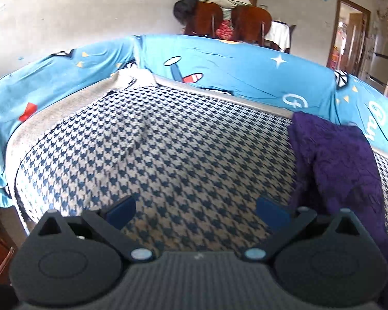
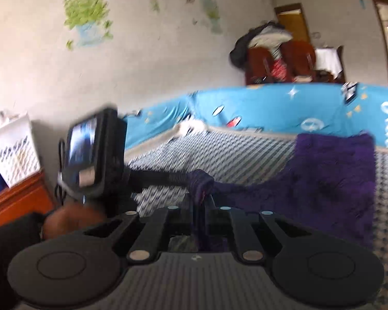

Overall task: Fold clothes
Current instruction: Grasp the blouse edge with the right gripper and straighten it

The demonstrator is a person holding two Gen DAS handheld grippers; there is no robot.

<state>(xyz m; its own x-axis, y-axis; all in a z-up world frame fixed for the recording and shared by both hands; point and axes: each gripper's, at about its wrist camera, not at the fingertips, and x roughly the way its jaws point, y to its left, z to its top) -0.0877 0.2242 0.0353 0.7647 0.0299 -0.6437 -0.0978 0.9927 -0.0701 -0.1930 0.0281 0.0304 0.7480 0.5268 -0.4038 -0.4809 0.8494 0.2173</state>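
Right gripper (image 2: 199,201) appears, through blur, clamped on a bunched edge of the purple garment (image 2: 331,180), lifting it for folding; left gripper (image 1: 194,209) fingers apart, holding nothing, above the houndstooth cover (image 1: 168,142).

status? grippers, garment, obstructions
Left gripper open, empty, over the houndstooth cover. Right gripper shut on purple garment, corner pinched, rest lying on the cover. Nothing in the way; the views are blurred.
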